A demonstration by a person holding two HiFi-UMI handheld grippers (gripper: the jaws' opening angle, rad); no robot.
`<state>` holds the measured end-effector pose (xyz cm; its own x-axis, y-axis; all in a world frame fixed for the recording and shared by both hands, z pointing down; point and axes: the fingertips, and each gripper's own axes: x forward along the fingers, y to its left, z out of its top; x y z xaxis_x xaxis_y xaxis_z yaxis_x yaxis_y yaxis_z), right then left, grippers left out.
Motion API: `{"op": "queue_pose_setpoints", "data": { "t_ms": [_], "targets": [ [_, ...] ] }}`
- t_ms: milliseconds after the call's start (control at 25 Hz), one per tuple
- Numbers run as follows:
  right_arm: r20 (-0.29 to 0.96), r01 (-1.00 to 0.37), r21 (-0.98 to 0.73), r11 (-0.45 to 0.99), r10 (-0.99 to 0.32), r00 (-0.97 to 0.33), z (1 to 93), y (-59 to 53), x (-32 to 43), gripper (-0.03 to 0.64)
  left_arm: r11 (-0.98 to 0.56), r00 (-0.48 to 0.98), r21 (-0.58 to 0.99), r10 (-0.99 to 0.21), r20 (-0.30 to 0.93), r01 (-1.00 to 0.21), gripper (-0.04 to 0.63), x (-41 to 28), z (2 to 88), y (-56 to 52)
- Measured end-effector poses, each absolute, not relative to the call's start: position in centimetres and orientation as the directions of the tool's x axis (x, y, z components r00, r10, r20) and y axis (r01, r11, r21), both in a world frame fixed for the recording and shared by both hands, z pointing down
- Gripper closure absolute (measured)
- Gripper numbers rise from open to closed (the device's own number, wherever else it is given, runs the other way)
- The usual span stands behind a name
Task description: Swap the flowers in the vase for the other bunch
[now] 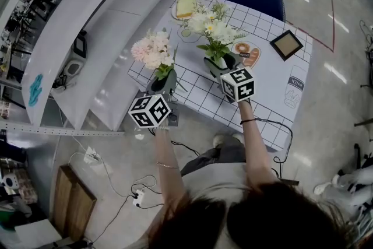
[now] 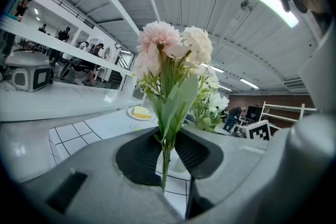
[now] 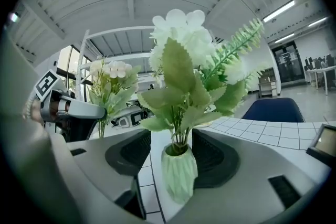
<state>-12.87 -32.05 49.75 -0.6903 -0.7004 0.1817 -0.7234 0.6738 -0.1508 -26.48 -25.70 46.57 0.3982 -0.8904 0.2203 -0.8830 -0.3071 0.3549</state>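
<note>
Ribbed black fingers (image 3: 210,160) beside faceted pale-green vase (image 3: 178,176), frilly pink flowers (image 2: 157,42)

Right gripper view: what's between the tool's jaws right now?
The green vase holding the white flowers stands between the open jaws, shown in the right gripper view.

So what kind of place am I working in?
Probably a lab or workshop: long white workbenches, a power strip on the bare floor, and ceiling strip lights.
</note>
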Motion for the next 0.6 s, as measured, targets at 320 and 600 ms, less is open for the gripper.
{"op": "queue_pose_setpoints", "data": {
  "t_ms": [320,600],
  "targets": [
    [0.184,-0.726,-0.167,0.667,-0.703,-0.687,50.0,-31.7,-12.5,0.399,-0.309,0.401,0.357,-0.889,0.220,-0.882,0.515,-26.2,46.7,-25.4],
    [0.193,-0.736,-0.164,0.656,-0.711,-0.676,50.0,-31.3,-11.7,0.399,-0.313,0.402,0.353,-0.890,0.214,-0.881,0.515,-25.9,46.3,-25.0]
  ]
}}
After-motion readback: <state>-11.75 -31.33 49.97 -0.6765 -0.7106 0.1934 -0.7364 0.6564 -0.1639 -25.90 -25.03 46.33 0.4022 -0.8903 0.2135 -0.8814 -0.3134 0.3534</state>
